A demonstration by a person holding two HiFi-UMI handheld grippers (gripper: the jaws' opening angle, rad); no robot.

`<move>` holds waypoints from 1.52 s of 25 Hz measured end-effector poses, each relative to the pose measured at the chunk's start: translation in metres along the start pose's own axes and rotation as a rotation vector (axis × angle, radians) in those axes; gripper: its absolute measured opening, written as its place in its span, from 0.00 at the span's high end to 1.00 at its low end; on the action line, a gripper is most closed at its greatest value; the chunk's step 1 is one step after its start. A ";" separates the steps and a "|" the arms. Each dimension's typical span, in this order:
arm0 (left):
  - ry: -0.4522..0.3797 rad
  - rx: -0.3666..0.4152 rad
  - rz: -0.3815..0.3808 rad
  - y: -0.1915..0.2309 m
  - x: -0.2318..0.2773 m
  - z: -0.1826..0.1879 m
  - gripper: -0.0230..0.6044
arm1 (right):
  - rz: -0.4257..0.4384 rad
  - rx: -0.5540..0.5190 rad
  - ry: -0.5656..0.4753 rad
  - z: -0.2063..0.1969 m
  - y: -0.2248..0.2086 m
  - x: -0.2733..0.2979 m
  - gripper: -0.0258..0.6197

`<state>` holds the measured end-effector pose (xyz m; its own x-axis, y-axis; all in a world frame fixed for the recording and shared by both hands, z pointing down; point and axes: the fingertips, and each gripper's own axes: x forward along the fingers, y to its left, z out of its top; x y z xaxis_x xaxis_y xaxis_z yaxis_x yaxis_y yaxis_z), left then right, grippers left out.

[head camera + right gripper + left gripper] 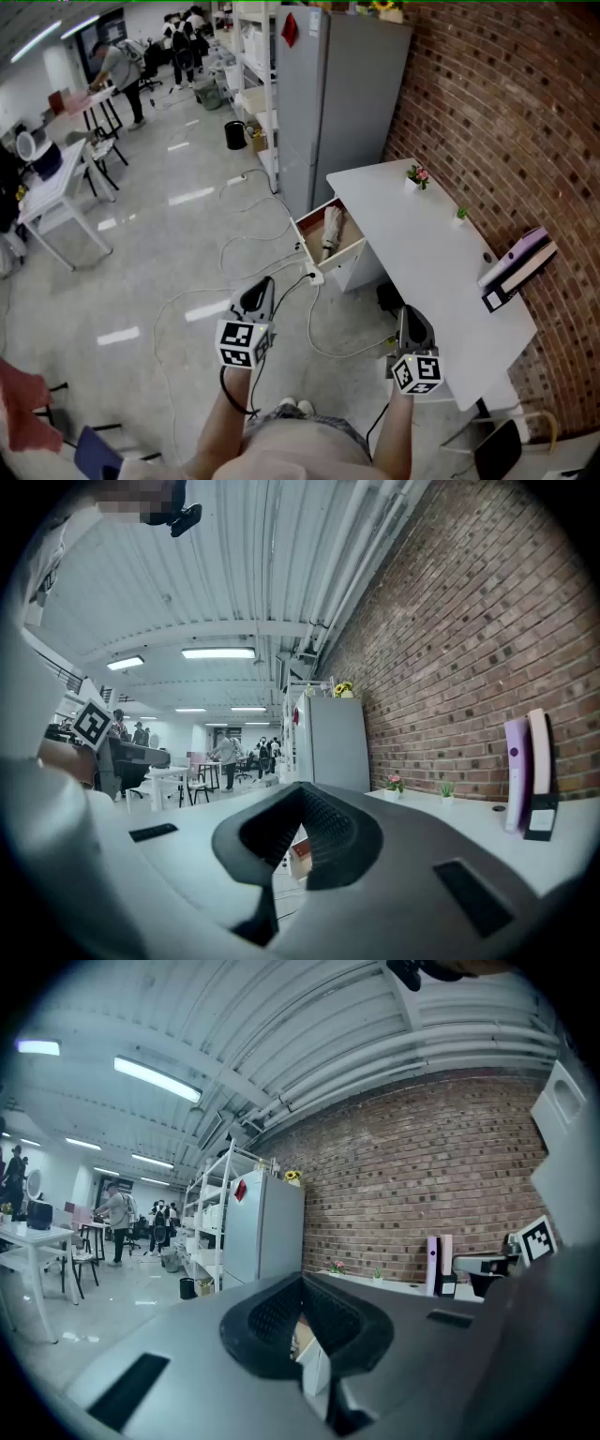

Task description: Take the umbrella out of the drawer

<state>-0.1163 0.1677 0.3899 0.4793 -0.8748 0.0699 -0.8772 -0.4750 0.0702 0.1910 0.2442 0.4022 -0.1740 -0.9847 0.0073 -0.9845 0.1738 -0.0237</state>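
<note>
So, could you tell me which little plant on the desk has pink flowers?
The plant nearest the fridge; the second plant, toward the folders, is plain green.

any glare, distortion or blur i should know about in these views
Head view: evenly lit and sharp, with white glare patches on the glossy floor. Left gripper view: strong fisheye inside a dark round border, the ceiling light strip blown out. Right gripper view: same fisheye, bending the brick wall.
</note>
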 end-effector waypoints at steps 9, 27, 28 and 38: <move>0.014 -0.009 0.000 0.010 0.001 -0.007 0.92 | -0.001 0.002 0.008 -0.005 0.011 0.006 0.93; 0.028 -0.043 -0.009 0.015 0.012 -0.017 0.92 | 0.011 0.041 -0.039 0.000 0.020 0.013 0.93; 0.024 -0.043 -0.004 0.016 0.012 -0.017 0.92 | 0.009 0.044 -0.039 0.000 0.018 0.013 0.93; -0.014 -0.056 -0.028 0.008 0.012 -0.012 0.90 | 0.013 0.053 -0.040 0.000 0.014 0.015 0.93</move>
<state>-0.1172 0.1545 0.4031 0.5025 -0.8629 0.0531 -0.8605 -0.4933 0.1270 0.1747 0.2323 0.4016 -0.1844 -0.9823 -0.0329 -0.9795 0.1864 -0.0764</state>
